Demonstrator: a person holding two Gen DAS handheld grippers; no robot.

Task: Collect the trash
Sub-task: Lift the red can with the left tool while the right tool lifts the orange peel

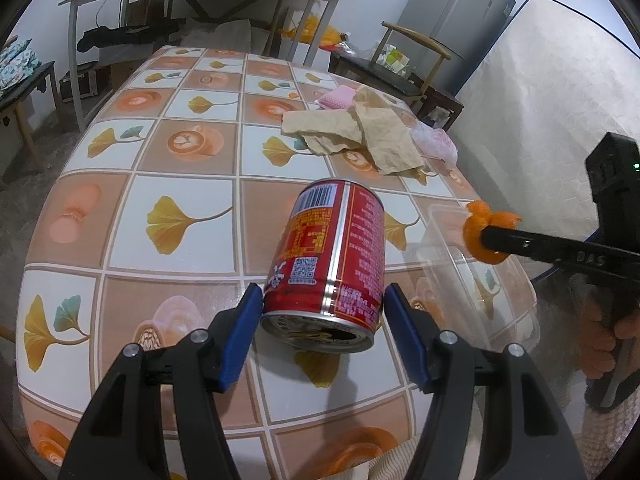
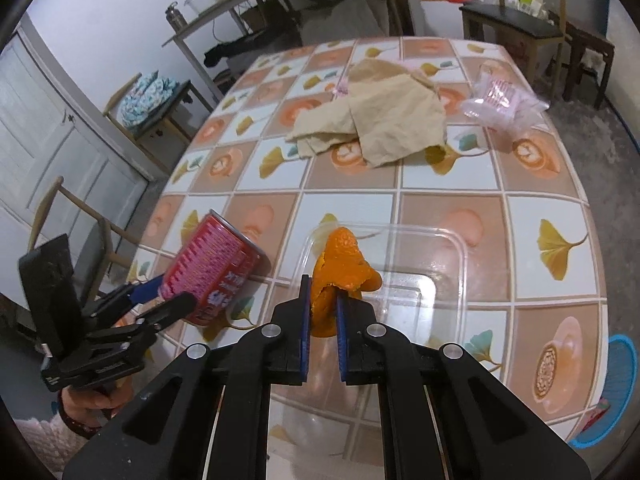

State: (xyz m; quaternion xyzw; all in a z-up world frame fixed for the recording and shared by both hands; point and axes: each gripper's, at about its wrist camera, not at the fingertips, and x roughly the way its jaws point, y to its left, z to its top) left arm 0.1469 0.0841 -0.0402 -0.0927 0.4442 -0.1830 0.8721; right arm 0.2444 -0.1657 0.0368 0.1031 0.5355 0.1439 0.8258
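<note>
Clamped tight on the orange peel (image 2: 344, 268), the right gripper (image 2: 322, 316), peel pinched between the blue pads and poking up past them, hanging just above the clear plastic tray (image 2: 456, 248). Beside the tray, on its can side, gripping the red can (image 1: 332, 260) across its body, the left gripper (image 1: 324, 312), pads pressed on both sides, can tilted with its open end toward the camera. Farther from the tray, across the table (image 1: 188, 184): crumpled brown paper (image 2: 384, 124), then a pink-and-clear wrapper (image 2: 500, 100) beyond that.

Best played gently here, probably: keep the pinch firm without crushing, since peel looks soft and could tear or slip. Carry steady and level toward wherever the trash goes; bin not clearly identifiable. Keep the can tipped so no dregs spill. Release only once well over the target.
</note>
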